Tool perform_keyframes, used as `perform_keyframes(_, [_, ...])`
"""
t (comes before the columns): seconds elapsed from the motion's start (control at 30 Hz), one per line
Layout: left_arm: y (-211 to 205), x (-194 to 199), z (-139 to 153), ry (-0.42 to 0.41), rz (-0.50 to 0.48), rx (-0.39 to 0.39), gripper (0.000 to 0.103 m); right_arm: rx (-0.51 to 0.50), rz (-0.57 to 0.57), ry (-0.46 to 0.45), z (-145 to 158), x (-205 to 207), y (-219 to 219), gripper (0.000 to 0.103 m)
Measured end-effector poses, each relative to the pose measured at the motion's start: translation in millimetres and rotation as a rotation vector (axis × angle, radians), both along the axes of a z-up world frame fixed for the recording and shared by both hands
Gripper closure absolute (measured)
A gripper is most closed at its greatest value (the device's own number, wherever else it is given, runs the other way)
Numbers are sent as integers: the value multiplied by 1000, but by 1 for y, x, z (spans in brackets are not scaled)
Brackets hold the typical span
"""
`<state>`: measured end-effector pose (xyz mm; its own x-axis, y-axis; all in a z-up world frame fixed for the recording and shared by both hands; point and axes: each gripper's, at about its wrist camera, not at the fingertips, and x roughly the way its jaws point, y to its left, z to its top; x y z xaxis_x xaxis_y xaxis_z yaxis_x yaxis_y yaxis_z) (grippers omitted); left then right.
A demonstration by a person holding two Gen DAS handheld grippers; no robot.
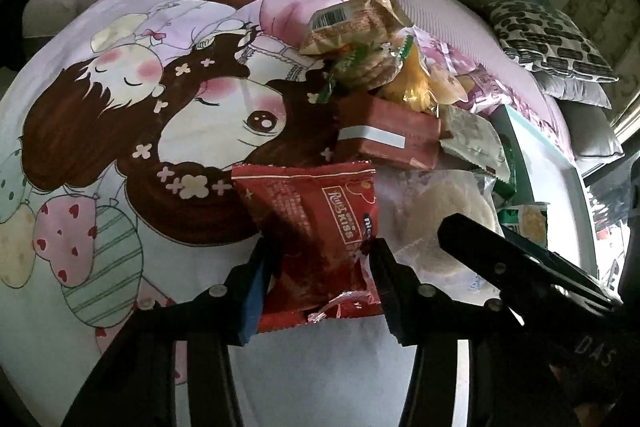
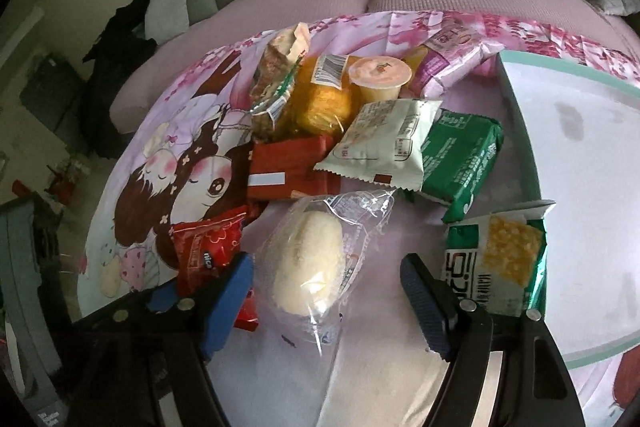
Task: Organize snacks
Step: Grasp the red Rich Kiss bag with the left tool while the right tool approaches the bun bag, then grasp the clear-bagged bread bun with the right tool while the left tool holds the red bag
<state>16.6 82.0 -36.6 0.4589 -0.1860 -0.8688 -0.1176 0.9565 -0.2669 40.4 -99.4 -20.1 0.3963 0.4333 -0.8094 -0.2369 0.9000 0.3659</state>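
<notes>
L gripper (image 1: 320, 267) on red packet (image 1: 316, 223)

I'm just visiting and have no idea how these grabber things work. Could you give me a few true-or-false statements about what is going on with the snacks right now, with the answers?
1. The left gripper is clamped on the red snack packet. True.
2. The right gripper has squeezed the clear-wrapped white bun flat. False: its fingers stand apart on either side of the bun and do not press it.
3. The snacks lie on a cartoon-print cloth. True.
4. The white tray is piled full of snacks. False: only the green corn packet lies over its corner.
5. The jelly cup sits among the heap of snacks. True.
</notes>
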Motion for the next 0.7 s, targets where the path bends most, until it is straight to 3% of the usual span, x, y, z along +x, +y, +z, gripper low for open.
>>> perform_keyframes(0.37, [-10,6,1,-15,-1,65,51,97,15,38,-1,0,-2,51])
perform_keyframes(0.7, [-10,4,2,-21,14,80,53,149,3,54,2,-1,-13,57])
